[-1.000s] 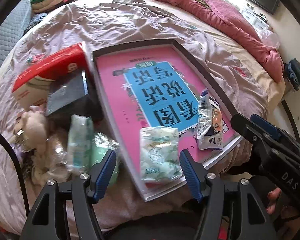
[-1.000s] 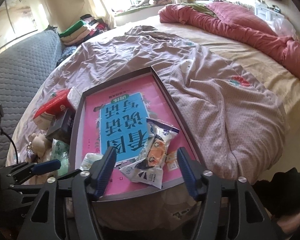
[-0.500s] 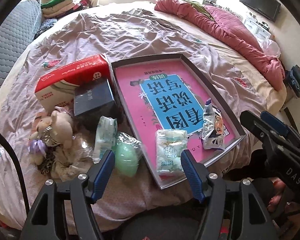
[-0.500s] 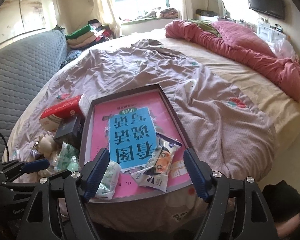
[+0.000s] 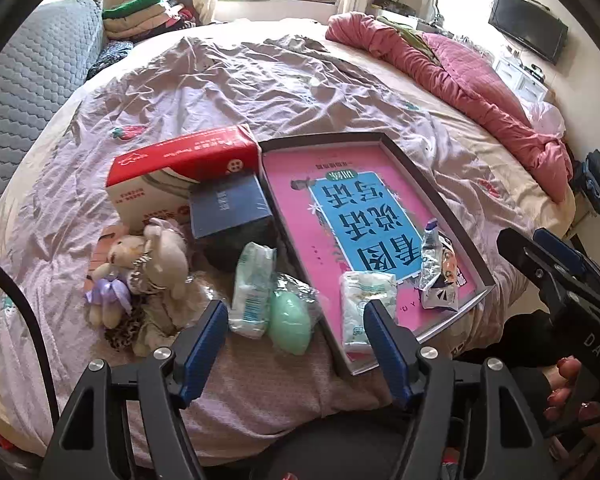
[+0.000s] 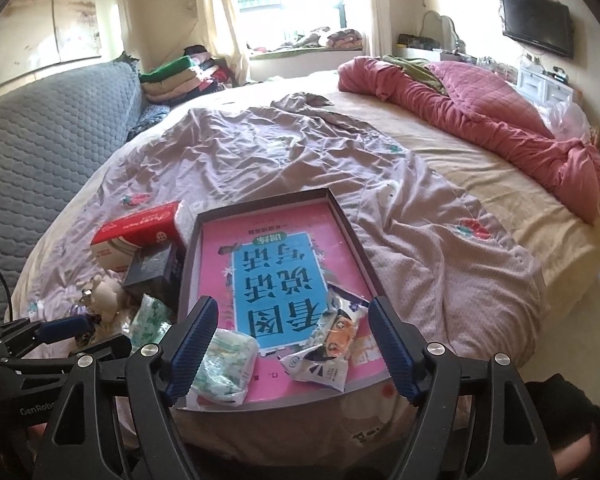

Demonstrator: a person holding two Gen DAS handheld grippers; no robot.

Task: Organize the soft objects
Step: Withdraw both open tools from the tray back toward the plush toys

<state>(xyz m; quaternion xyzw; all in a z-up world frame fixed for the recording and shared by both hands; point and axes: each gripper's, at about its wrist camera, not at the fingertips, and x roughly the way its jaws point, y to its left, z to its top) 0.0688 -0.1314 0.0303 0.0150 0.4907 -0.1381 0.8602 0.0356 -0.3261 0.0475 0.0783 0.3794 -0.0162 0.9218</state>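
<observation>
A dark tray with a pink and blue book in it lies on the bed; it also shows in the right wrist view. In it lie a green tissue pack and a snack packet. Left of the tray lie another tissue pack, a bagged green egg shape and plush toys. My left gripper is open and empty, held back from these. My right gripper is open and empty, above the tray's near edge.
A red tissue box and a dark blue box stand left of the tray. A crumpled pink quilt lies at the far right of the bed. A grey padded headboard is on the left. Folded clothes are stacked behind.
Both grippers have pulled back and up from the tray, so more of the bed shows. Nothing on the bed moved and both stay open and empty.
</observation>
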